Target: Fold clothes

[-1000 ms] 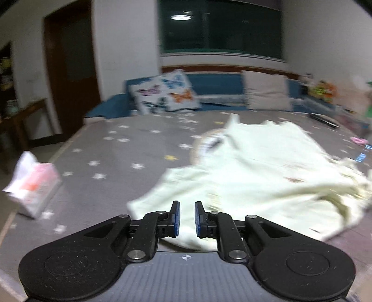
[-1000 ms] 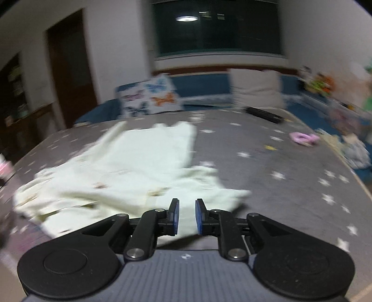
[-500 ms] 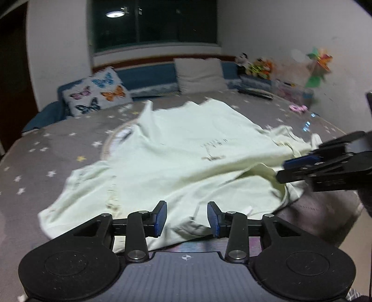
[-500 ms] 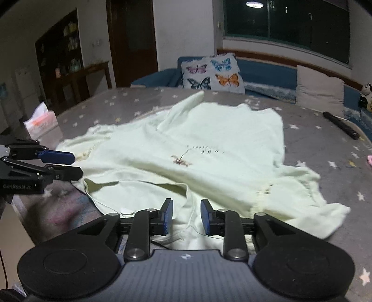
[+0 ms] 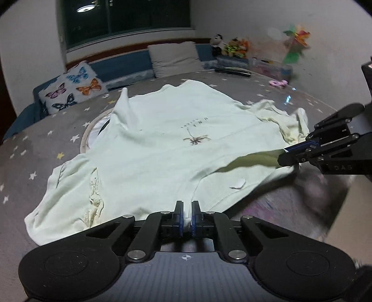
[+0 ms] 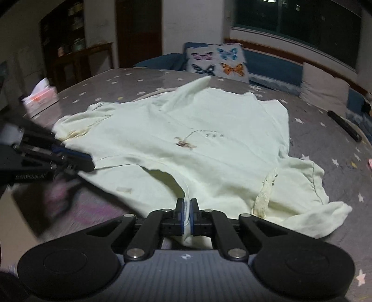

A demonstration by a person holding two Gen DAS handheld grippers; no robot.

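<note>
Left tool [image 5: 187, 212] is clenched on the near edge of the shirt [image 5: 162, 144], bottom centre of its frame, pale cloth pinched between the blue pads. Right tool [image 6: 185, 215] is likewise clamped on the shirt's [image 6: 197, 144] edge, bottom centre of its own view. Each tool shows up in the other's picture: the right one [image 5: 284, 156] comes in from the right edge, gripping a lifted fold; the left one [image 6: 86, 162] enters from the left edge, at the cloth's border.

The shirt lies spread across the middle of a grey bed [image 5: 34, 148] dotted with white stars, small palm print facing up, one corner peaked toward the upper centre. Part of a round ring [image 5: 87, 133] peeks from under its left side.

Room now: dark window [image 5: 125, 21] across the top with a ceiling lamp mirrored in it, butterfly pillow [image 5: 69, 89] upper left, grey cushion [image 5: 174, 58] upper centre, plush toys [image 5: 234, 46] and a blurred pinwheel [image 5: 296, 39] upper right. In the right view, a tissue pack [image 6: 40, 97] sits at left, a brown door [image 6: 138, 32] at top, dim shelves [image 6: 62, 41] upper left, and a dark stick [image 6: 344, 125] at far right.
</note>
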